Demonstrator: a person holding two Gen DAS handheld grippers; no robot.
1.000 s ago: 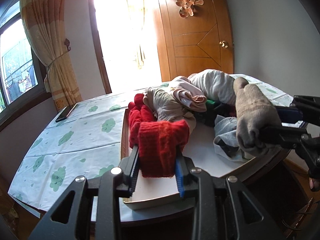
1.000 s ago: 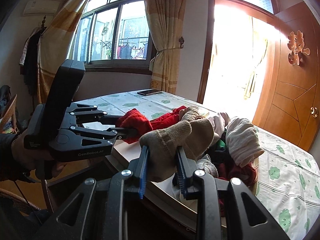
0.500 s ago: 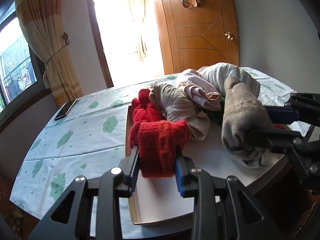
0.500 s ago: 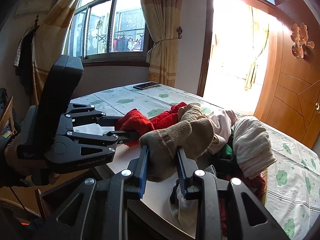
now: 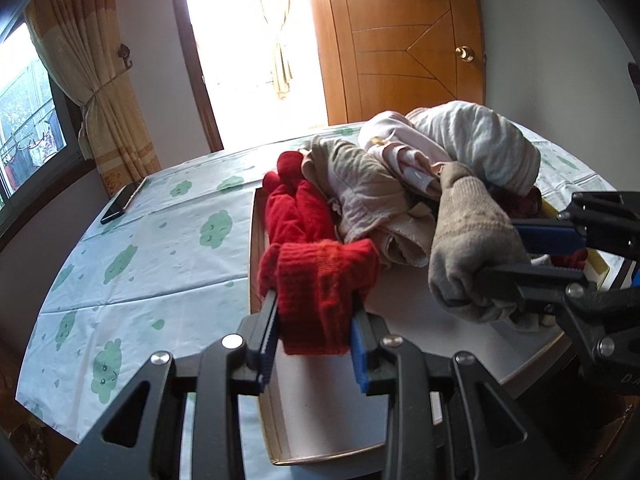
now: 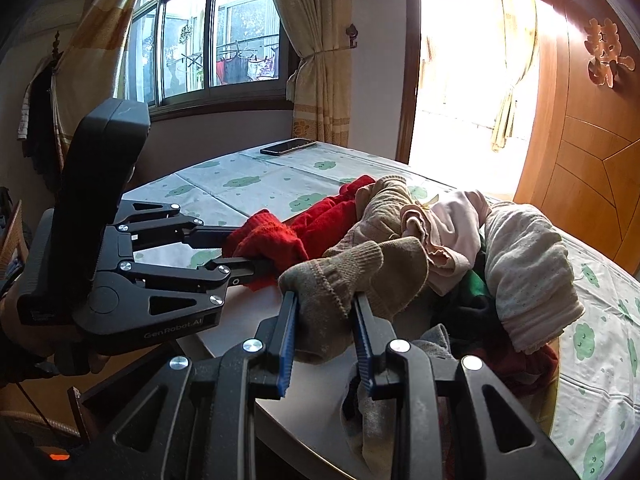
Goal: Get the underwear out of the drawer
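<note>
So far I have one piece pinched in each tool, and neither is clear of the drawer (image 5: 256,248) yet. My left tool (image 5: 313,340) is closed on a red knit piece (image 5: 320,288), its blue pads pressing both sides of the folded end. My right tool (image 6: 325,344) is closed the same way on a beige knit piece (image 6: 340,276). Both look more like thick socks than underwear, though I cannot be sure from the knit alone.

Judging by how things lie, the lifting has only begun. The red piece trails back into the heap, where more red fabric rests against the drawer's left wall. The beige one is bunched in the tool, hanging just above the white drawer floor.

Most of the work is left: the pile (image 6: 460,224) of pale pink, tan and white garments sits at the far end of the drawer, just beyond both tools, with dark and green cloth beneath. The drawer itself rests on a cloud-print cloth (image 5: 132,264), where a phone (image 6: 288,146) lies well apart from everything.
</note>
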